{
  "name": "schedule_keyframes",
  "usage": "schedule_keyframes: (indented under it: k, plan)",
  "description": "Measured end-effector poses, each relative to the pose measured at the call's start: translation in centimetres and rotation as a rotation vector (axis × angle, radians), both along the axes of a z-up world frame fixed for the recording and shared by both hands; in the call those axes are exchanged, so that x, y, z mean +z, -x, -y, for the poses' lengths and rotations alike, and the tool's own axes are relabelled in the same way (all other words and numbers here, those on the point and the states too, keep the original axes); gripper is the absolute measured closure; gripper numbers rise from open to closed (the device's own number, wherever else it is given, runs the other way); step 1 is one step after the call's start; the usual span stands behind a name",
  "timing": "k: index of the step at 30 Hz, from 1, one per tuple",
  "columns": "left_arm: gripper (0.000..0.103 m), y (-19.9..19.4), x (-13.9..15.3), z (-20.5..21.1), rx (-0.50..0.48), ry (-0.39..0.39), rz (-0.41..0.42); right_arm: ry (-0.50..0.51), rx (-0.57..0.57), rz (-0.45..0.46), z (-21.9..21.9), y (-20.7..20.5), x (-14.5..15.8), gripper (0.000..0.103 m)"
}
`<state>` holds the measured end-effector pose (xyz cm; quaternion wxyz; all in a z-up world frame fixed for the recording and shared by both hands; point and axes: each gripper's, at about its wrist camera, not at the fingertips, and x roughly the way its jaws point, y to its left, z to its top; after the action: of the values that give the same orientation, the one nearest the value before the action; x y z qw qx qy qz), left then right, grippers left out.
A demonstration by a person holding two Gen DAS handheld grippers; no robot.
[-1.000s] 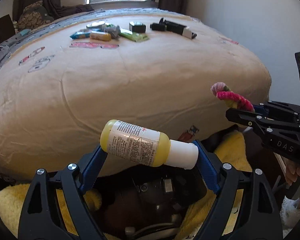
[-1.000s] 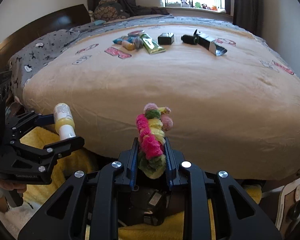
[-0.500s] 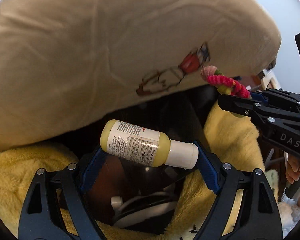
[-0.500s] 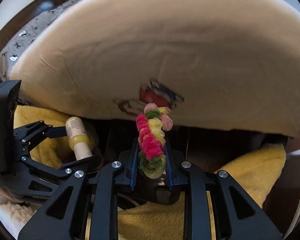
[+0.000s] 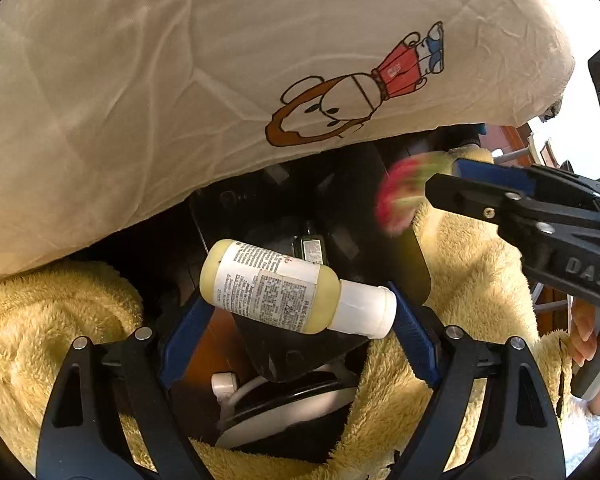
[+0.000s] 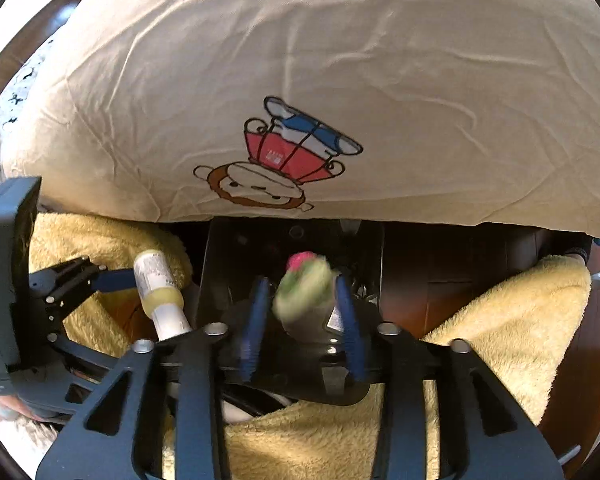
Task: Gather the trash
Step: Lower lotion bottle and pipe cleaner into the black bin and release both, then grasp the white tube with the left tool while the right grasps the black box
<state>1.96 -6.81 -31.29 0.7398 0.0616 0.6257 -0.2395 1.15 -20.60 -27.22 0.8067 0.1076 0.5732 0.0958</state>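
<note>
A small yellow bottle with a white cap lies crosswise between the blue pads of my left gripper, which is shut on it. Seen from the right wrist, the bottle and left gripper are at the left. My right gripper has its jaws opening. A fuzzy pink, green and yellow trinket is blurred between them, touching neither pad. It sits above a black bin. In the left wrist view the trinket is blurred beside the right gripper, over the bin.
A beige bed cover with a cartoon print overhangs the bin from above. Yellow fluffy fabric lies on both sides of the bin. A white round object with a cable sits low behind the left gripper. A hand holds the right gripper's handle.
Both grippers sank from bed height and tilted down over the black bin. The right gripper's jaws have parted and the fuzzy trinket has slipped loose, now blurred. The left still grips the bottle.
</note>
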Motion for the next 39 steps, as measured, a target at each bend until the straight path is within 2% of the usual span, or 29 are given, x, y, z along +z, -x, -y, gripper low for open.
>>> schedule_keyframes:
  k: [2,6,11,12,14,18,20,22,23,28,34,39]
  plan:
    - [0.017,-0.2,0.3,0.0,0.008,0.005,0.012,0.011,-0.009,0.011,0.4,-0.7,0.0,0.053]
    - [0.009,-0.2,1.5,-0.1,0.01,0.017,0.055,0.019,-0.036,0.038,1.3,-0.9,0.9,0.042]
    - [0.008,-0.2,3.0,0.1,-0.001,0.015,0.1,0.024,-0.056,0.069,2.3,-1.3,2.3,0.039]
    - [0.008,-0.2,3.4,0.1,-0.001,0.015,0.113,0.04,-0.06,0.099,2.6,-1.4,3.5,0.039]
    - [0.008,-0.3,4.8,-0.1,0.006,0.026,0.147,0.051,-0.063,0.115,2.8,-1.5,4.1,0.037]
    - [0.008,-1.1,8.9,-1.4,0.053,0.056,0.242,0.097,-0.09,0.22,3.6,-1.9,7.9,0.028]
    - [0.008,-1.4,10.6,-1.9,0.074,0.066,0.293,0.11,-0.099,0.278,3.9,-2.1,9.8,0.027]
    - [0.008,-1.8,12.6,-2.4,0.097,0.076,0.351,0.125,-0.104,0.325,4.3,-2.6,11.4,0.02]
    - [0.008,-2.2,13.4,-2.6,0.106,0.079,0.371,0.134,-0.107,0.343,4.4,-3.0,12.0,0.016]
    - [0.008,-4.9,16.1,-3.7,0.169,0.075,0.448,0.19,-0.127,0.423,5.4,-6.1,14.5,0.016]
    - [0.008,-9.8,18.6,-5.2,0.24,0.057,0.5,0.219,-0.151,0.443,6.0,-10.4,15.6,0.016]
    - [0.011,-14.5,19.3,-5.8,0.269,0.034,0.531,0.246,-0.172,0.448,7.0,-14.4,16.1,0.016]
